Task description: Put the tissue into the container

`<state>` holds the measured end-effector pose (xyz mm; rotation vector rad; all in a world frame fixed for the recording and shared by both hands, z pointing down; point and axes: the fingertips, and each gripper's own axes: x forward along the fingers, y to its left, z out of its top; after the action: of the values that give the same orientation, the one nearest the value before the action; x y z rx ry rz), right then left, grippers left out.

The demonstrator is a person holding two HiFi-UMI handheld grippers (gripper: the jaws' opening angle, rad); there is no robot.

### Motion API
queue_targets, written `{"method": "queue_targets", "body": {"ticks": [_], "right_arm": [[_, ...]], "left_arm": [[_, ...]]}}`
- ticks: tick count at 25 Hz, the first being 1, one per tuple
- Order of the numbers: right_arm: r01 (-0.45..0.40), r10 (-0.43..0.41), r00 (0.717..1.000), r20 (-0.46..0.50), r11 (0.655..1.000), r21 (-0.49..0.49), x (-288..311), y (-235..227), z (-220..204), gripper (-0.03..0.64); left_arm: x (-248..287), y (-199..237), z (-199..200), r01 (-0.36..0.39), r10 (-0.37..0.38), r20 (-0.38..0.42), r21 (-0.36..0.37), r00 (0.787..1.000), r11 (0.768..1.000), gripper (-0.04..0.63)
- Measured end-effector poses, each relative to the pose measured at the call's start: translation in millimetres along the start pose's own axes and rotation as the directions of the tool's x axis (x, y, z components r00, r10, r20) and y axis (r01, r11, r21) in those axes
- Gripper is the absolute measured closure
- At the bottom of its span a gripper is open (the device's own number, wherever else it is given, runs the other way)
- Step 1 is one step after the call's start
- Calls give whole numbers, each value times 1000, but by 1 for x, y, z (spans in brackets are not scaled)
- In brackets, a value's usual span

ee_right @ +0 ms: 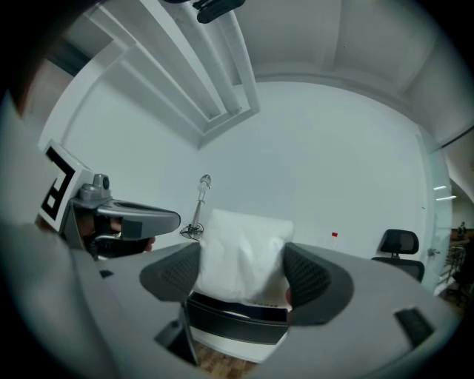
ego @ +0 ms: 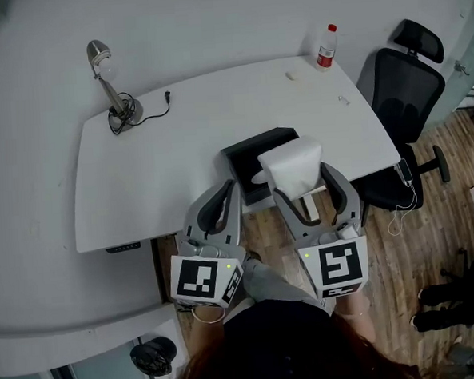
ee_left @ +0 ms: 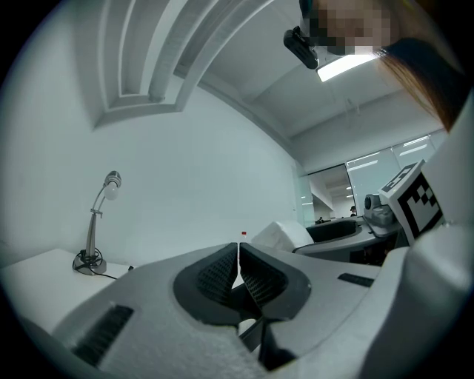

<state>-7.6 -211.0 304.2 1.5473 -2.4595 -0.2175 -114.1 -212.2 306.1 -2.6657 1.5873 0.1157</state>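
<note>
Container [ego: 242,162] partly behind tissue [ego: 292,162] in right gripper [ego: 301,181]

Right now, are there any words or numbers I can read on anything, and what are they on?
No text here can be read.
Bottle: red label, too small to read.
Tissue pack: plain white, nothing readable on it.
Marker cubes on the left gripper and right gripper: black-and-white square patterns only, no letters or numbers.

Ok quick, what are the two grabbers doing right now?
Left gripper: shut, nothing in it.
Right gripper: shut on the white tissue pack.
</note>
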Motion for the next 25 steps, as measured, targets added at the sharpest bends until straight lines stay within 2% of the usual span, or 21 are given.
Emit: {"method": "queue_targets", "body": {"ticks": [25], "right_arm": [[-1,2,995,-95,1000,18,63,-16,-25,249]], "left_arm": [[55,36,-6,37,-37,-19,4,999,999,563]]}}
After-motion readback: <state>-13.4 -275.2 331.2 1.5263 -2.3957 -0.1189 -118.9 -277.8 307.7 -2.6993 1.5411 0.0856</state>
